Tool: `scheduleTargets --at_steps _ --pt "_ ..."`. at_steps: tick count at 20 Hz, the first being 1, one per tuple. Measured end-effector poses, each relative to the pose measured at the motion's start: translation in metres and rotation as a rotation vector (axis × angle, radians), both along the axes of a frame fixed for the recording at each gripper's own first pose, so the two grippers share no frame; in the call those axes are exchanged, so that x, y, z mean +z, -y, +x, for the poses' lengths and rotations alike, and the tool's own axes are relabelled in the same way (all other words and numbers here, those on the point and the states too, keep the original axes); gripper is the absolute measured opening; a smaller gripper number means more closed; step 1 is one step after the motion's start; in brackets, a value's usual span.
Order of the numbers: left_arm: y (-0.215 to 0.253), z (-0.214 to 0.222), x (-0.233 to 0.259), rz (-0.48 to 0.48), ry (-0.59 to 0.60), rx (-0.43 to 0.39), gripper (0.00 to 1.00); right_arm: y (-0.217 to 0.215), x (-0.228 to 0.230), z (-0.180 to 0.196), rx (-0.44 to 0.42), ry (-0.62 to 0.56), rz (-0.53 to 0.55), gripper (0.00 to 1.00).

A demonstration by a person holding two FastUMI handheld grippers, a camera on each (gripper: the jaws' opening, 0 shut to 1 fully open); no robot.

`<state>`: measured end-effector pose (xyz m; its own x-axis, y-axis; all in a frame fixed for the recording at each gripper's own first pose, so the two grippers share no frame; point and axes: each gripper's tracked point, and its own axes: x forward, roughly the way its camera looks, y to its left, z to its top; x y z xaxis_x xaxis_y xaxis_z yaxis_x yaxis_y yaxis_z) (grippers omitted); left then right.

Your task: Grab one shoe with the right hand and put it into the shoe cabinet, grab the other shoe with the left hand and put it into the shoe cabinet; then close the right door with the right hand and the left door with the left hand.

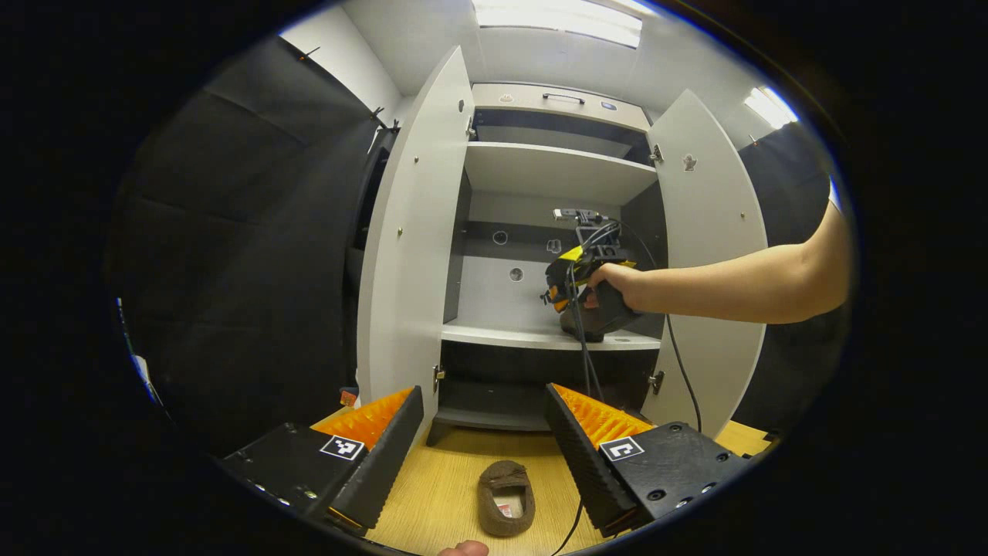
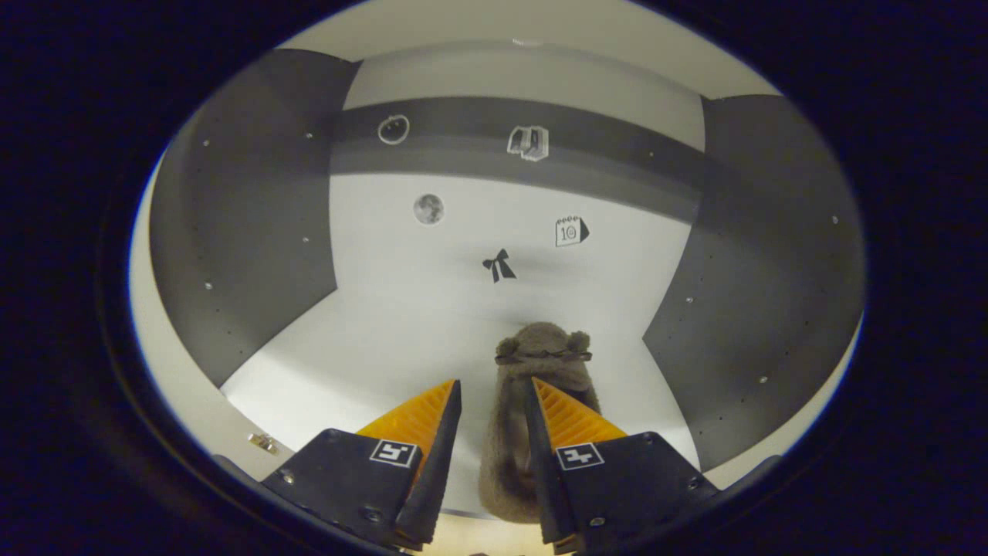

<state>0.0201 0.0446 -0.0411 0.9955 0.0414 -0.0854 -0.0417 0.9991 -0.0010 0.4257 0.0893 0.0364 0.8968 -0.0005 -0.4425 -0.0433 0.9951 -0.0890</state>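
Observation:
A brown fuzzy shoe (image 1: 505,498) lies on the wooden floor (image 1: 432,494), just below and between the fingers of my left gripper (image 1: 485,390), which is wide open and holds nothing. The other brown shoe (image 2: 540,363) rests on the white shelf (image 2: 386,340) inside the shoe cabinet. My right gripper (image 2: 492,382) is at that shoe's heel. Its right finger is in the shoe's opening and its left finger stands apart from the shoe's side, so it is open. In the left gripper view the right gripper (image 1: 590,289), held by a hand, reaches onto the middle shelf (image 1: 502,333).
Both cabinet doors stand open, the left door (image 1: 409,232) and the right door (image 1: 710,232). A bare forearm (image 1: 741,282) crosses in front of the right door, and a cable (image 1: 683,378) hangs from the right gripper. Small stickers dot the cabinet's back panel (image 2: 494,232).

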Motion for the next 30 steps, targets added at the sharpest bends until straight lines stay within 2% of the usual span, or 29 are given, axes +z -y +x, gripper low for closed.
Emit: scheduleTargets --at_steps 1,2,3,5,6,7,8,10,11,16,18,19,20,26,30 --pt "0.002 0.000 -0.001 0.004 0.000 -0.006 0.95 -0.001 0.012 -0.017 0.021 0.037 0.010 0.52" --pt "0.004 0.000 -0.001 0.006 0.000 -0.013 0.95 -0.001 0.024 -0.034 0.041 0.074 0.025 0.60" --pt "0.005 0.001 -0.002 0.008 0.001 -0.020 0.95 -0.002 0.034 -0.053 0.060 0.117 0.045 0.53" --pt "0.007 0.002 -0.004 0.007 -0.001 -0.031 0.95 0.004 0.049 -0.086 0.078 0.197 0.069 0.61" --pt "0.009 0.002 -0.005 0.004 -0.004 -0.038 0.95 0.009 0.055 -0.102 0.075 0.230 0.079 0.71" --pt "0.011 0.002 -0.006 0.002 -0.006 -0.047 0.95 0.012 0.058 -0.119 0.073 0.262 0.094 0.65" --pt "0.012 0.002 -0.006 0.006 -0.005 -0.055 0.95 0.015 0.061 -0.136 0.075 0.298 0.105 0.67" --pt "0.011 0.001 -0.008 0.019 -0.006 -0.056 0.95 0.029 0.057 -0.170 0.058 0.356 0.082 0.68" --pt "0.011 0.000 -0.011 0.016 -0.011 -0.059 0.95 0.034 0.050 -0.186 0.049 0.385 0.067 0.72" --pt "0.014 -0.004 -0.028 0.020 -0.047 -0.061 0.95 0.053 0.002 -0.260 0.006 0.460 0.038 0.70" --pt "0.016 -0.004 -0.035 0.026 -0.059 -0.064 0.95 0.054 -0.024 -0.283 -0.004 0.458 0.029 0.71" --pt "0.016 -0.004 -0.038 0.030 -0.067 -0.067 0.95 0.055 -0.036 -0.293 -0.002 0.451 0.026 0.76" --pt "0.018 -0.004 -0.043 0.035 -0.076 -0.070 0.95 0.056 -0.051 -0.304 -0.005 0.437 0.020 0.71" --pt "0.026 -0.003 -0.075 0.062 -0.152 -0.090 0.95 0.070 -0.117 -0.357 -0.027 0.344 0.031 0.71" --pt "0.029 0.003 -0.102 0.036 -0.228 -0.099 0.95 0.091 -0.137 -0.381 -0.099 0.294 0.048 0.71"
